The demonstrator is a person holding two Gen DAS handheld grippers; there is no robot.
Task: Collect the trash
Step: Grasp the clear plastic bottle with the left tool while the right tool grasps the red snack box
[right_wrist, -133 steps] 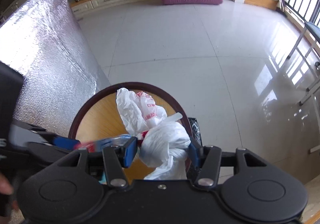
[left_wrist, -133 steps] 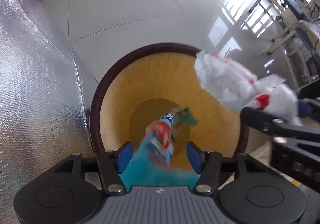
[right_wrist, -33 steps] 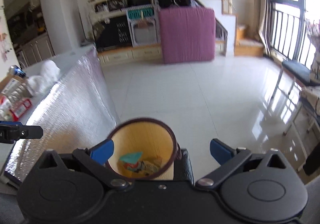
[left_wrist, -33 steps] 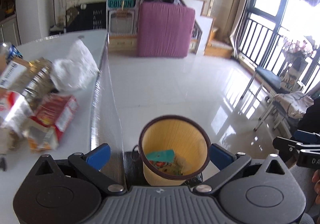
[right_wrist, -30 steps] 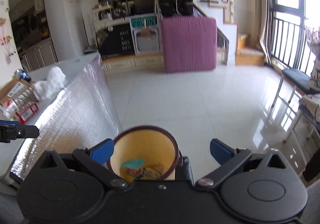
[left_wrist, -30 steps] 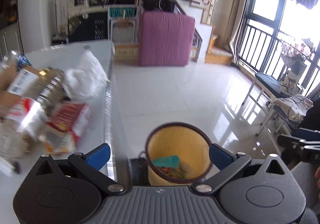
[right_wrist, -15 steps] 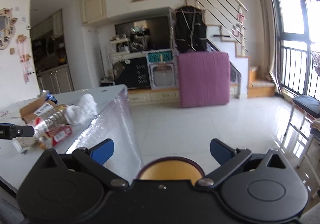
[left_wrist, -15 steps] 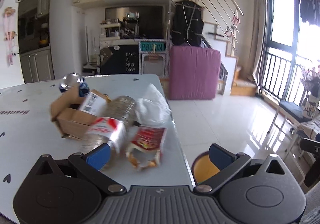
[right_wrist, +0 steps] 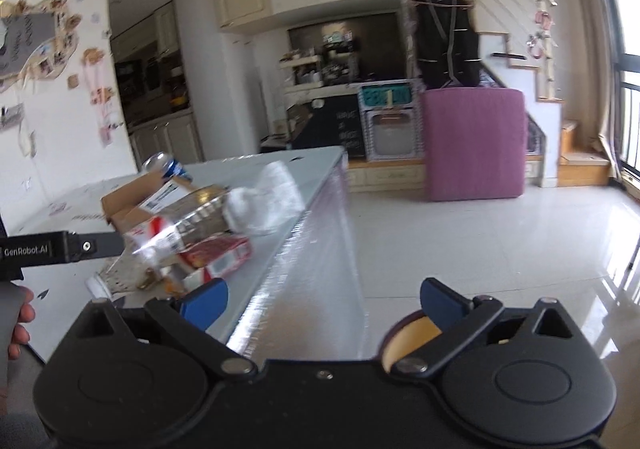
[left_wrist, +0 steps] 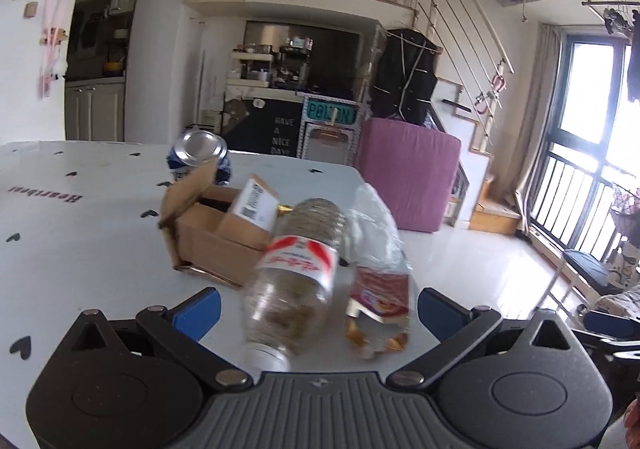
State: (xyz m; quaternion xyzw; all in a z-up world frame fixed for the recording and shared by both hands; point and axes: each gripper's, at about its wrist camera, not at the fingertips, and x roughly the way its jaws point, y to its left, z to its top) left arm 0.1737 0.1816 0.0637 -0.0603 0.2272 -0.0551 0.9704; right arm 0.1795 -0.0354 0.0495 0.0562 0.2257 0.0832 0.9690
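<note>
Left tool [left_wrist: 318, 311] agape, bottle [left_wrist: 294, 281] between

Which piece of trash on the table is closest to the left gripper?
The clear plastic bottle with the red-and-white label, lying on its side, its cap end between the open left gripper fingers; the other trash lies farther back.

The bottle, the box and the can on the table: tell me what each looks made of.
Bottle: clear plastic, seemingly; you see through its ribbed wall, with a red-and-white label around it.
Box: brown cardboard, matte, flaps open, white printed sticker.
Can: metal, probably aluminium; its round end is shiny silver.
</note>
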